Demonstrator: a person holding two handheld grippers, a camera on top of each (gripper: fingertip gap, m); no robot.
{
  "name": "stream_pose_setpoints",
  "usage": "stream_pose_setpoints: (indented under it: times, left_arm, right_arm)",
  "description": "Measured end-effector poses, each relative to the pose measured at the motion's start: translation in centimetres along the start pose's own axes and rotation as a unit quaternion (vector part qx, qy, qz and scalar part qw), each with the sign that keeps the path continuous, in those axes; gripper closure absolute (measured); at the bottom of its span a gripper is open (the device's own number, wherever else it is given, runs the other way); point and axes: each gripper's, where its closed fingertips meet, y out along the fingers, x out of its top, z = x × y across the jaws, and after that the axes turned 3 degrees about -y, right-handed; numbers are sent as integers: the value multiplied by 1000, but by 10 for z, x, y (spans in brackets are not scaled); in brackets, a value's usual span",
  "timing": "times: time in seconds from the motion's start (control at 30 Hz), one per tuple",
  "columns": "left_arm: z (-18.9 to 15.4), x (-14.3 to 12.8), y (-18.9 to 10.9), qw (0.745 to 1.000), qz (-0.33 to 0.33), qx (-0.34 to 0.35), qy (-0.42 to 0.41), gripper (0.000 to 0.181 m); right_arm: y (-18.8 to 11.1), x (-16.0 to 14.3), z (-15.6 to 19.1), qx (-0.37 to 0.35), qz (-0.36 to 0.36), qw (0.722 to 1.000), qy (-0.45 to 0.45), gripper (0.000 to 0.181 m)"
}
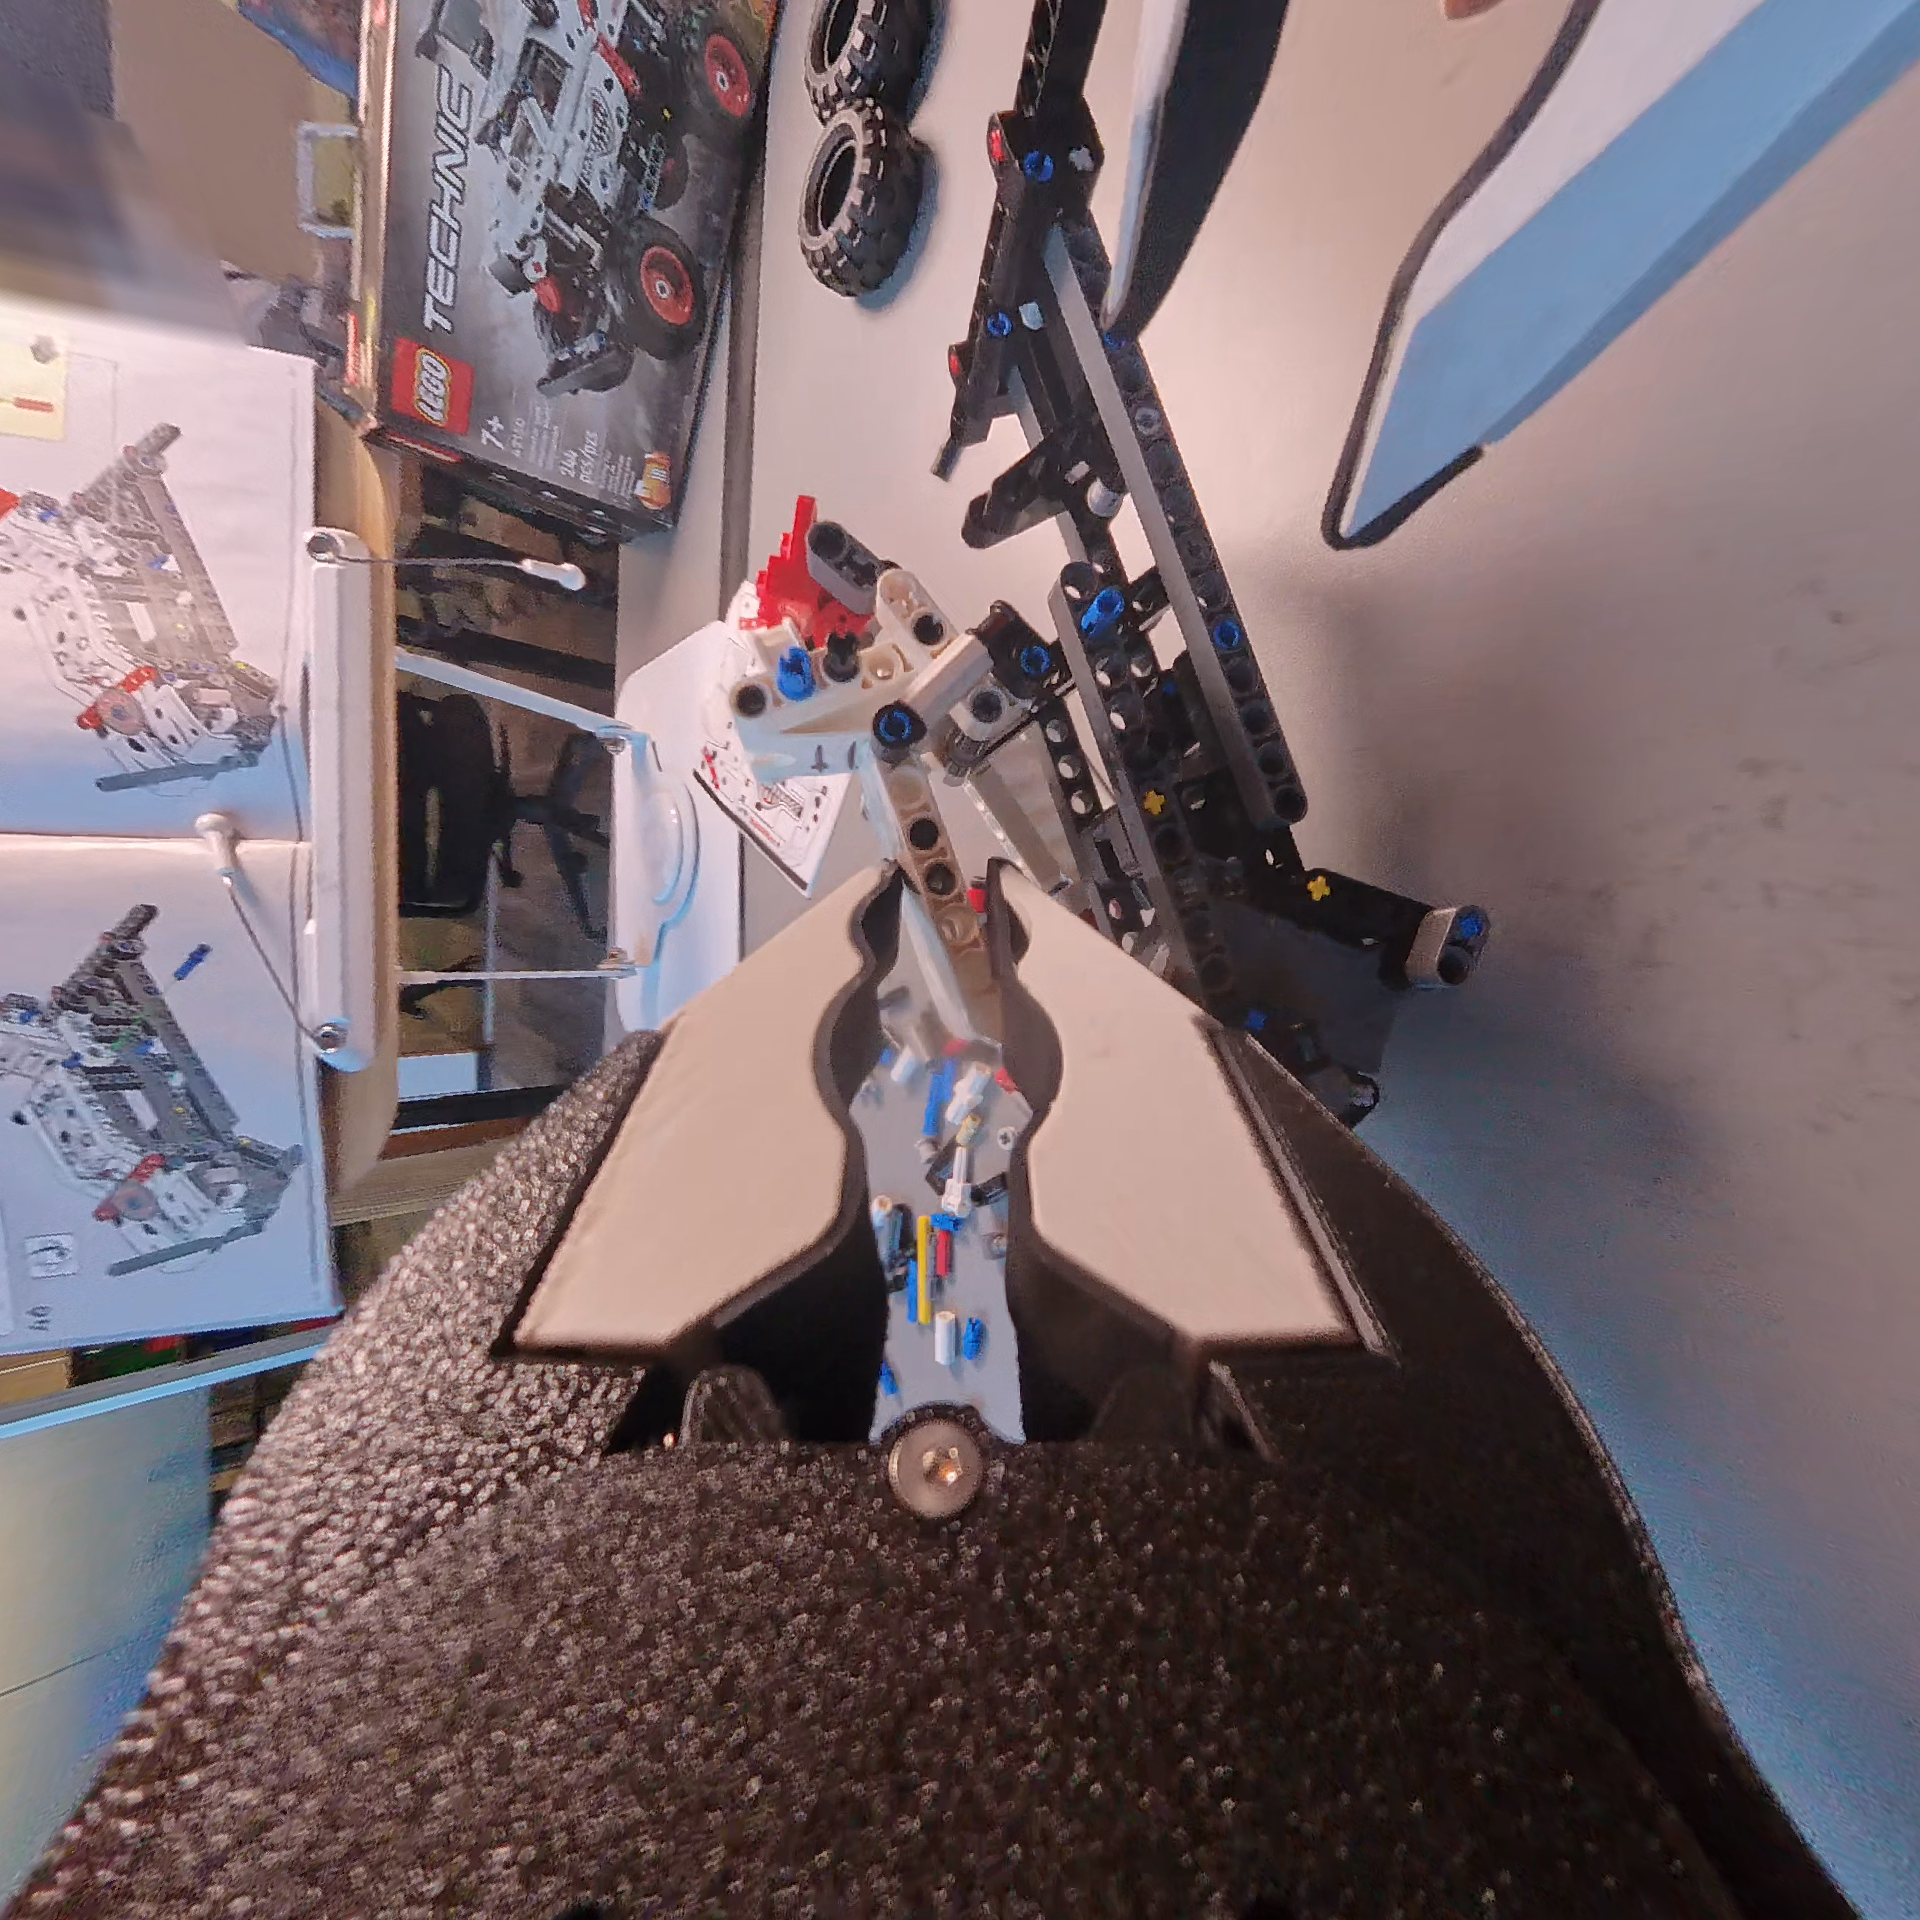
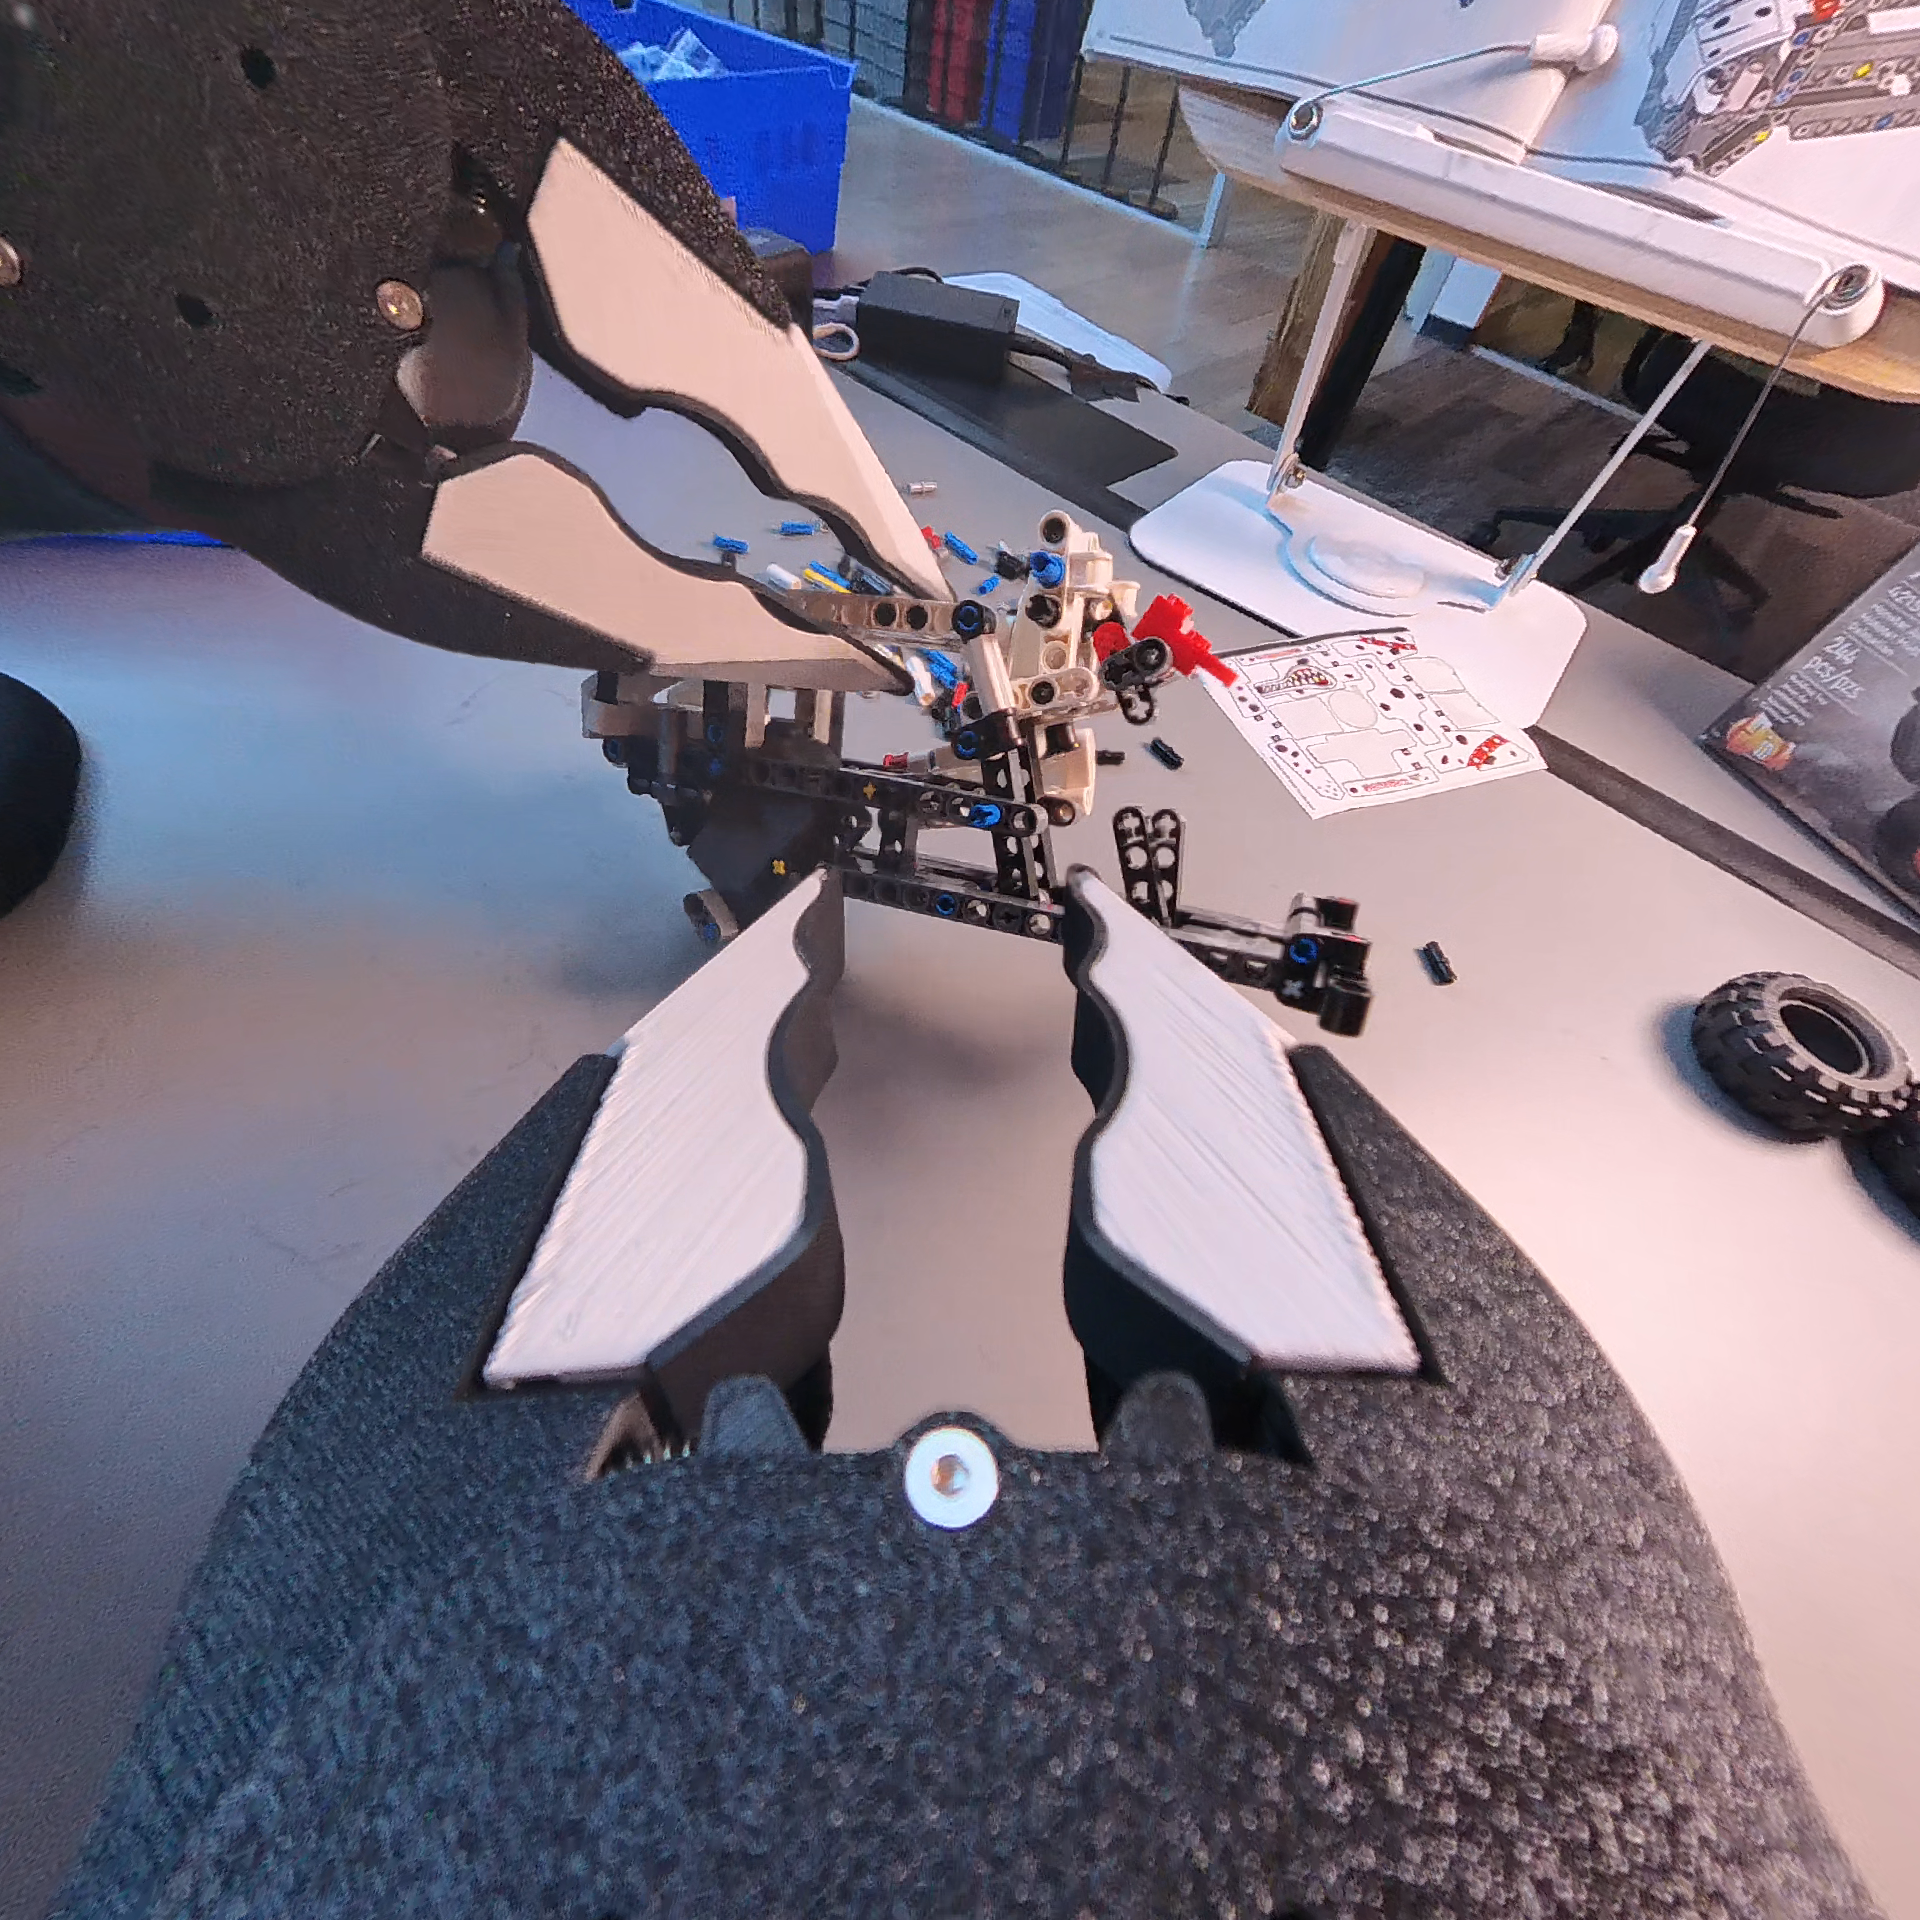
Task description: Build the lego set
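The lego model has a black beam chassis (image 1: 1174, 623) with a white and red front section (image 1: 831, 665). It is held tilted above the table. My left gripper (image 1: 940, 883) is shut on a grey holed beam (image 1: 925, 831) of the model. In the right wrist view the left gripper (image 2: 925, 634) comes in from the upper left, clamped on that beam (image 2: 883, 613). My right gripper (image 2: 951, 883) is open, its fingertips at either side of a black chassis beam (image 2: 956, 909) without closing on it. In the left wrist view the right gripper (image 1: 1236, 421) sits beside the chassis.
Two black tyres (image 2: 1803, 1049) lie at the right. Several loose small pieces (image 2: 821, 561) lie behind the model. A sticker sheet (image 2: 1371, 717), the set's box (image 1: 551, 239) and an instruction booklet on a white stand (image 1: 145, 727) are nearby. A blue bin (image 2: 758, 114) stands at the back. Tip to tip, the grippers are about 8 cm apart.
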Motion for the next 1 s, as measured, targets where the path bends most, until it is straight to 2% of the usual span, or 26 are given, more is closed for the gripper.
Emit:
stream_pose_setpoints:
  times: [0.23, 0.37, 0.43, 0.53, 0.6, 0.7, 0.8, 0.87, 0.93, 1.0]
  left_arm:
    - [-3, 8, -3, 986, -12, 82, 143, 164]
    - [-26, 16, -8, 984, -39, 72, 161, 158]
    - [-33, 18, -13, 989, -52, 51, 128, 150]
    - [-41, 20, -25, 996, -88, -16, 13, 134]
    - [-43, 21, -36, 989, -115, -62, -73, 127]
    - [-38, 13, -48, 968, -142, -108, -177, 123]
    - [-31, -11, -45, 955, -131, -127, -235, 116]
    - [-30, -30, -37, 944, -124, -145, -271, 110]
    - [-28, -38, -34, 930, -139, -156, -304, 104]
    - [-27, -40, -36, 929, -155, -150, -300, 106]
  right_arm:
    - [-13, -1, -5, -2, -5, 1000, 9, 140]
    - [-28, 4, -4, 15, -32, 999, 16, 140]
    - [-36, 8, -7, 21, -46, 998, 22, 139]
    - [-46, 14, -16, 21, -64, 997, 22, 138]
    - [-49, 13, -21, 25, -66, 997, 11, 136]
    - [-45, 1, -14, 70, -34, 997, -13, 131]
    - [-33, -26, -6, 112, 23, 990, -79, 128]
    - [-21, -44, -13, 102, 56, 986, -117, 126]
    - [-14, -47, -9, 118, 57, 985, -112, 126]
    - [-9, -41, 0, 143, 41, 984, -99, 128]
